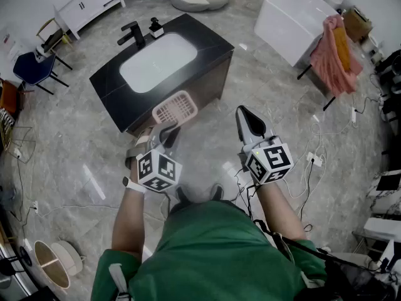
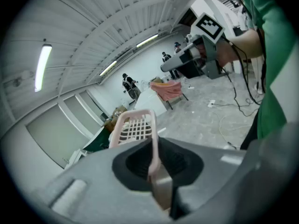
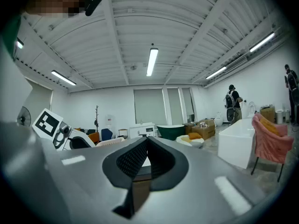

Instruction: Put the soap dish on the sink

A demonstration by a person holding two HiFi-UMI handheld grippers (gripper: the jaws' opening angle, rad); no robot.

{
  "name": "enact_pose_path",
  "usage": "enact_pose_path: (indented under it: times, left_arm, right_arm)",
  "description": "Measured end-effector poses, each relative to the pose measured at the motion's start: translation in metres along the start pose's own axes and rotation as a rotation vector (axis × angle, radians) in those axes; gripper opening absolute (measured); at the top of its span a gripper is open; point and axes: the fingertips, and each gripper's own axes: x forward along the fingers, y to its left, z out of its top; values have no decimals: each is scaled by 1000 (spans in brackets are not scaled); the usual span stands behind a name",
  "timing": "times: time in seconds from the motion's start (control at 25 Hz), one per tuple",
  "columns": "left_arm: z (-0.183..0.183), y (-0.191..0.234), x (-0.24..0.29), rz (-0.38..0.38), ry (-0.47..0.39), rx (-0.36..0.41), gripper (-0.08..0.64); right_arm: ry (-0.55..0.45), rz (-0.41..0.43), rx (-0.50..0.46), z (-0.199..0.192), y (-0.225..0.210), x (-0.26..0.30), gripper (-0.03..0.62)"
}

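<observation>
Clamping the rim of the pink soap dish (image 1: 175,108), the left gripper (image 1: 164,132) holds it at frame centre, overlapping the lower edge of the black sink (image 1: 106,80), while the right gripper (image 1: 246,115), centre right, is closed on nothing.

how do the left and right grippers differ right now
The left gripper is clamped on the rim of the pink soap dish; the right gripper has its fingers meeting on nothing. In the head view the left gripper's dish overlaps the front corner of the sink; the right gripper is over floor. Both are shut.
</observation>
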Motion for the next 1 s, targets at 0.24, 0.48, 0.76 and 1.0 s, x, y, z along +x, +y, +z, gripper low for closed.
enact_pose_path:
  times: [0.24,0.48,0.76,1.0]
  left_arm:
    - [5,-6,-5,1,-7,3,40]
    - [33,-7,2,29,-15,18,40]
    - [69,-22,16,59,-10,-3,40]
    - [73,-27,39,41,31,-16,40]
  right_arm:
    - [-10,-2,0,-1,1,-10,3]
    - [-29,24,30,7,-20,-27,3]
    - [-78,-14,42,19,-76,-59,2]
    - [-58,-30,108,4,-113,-62,2]
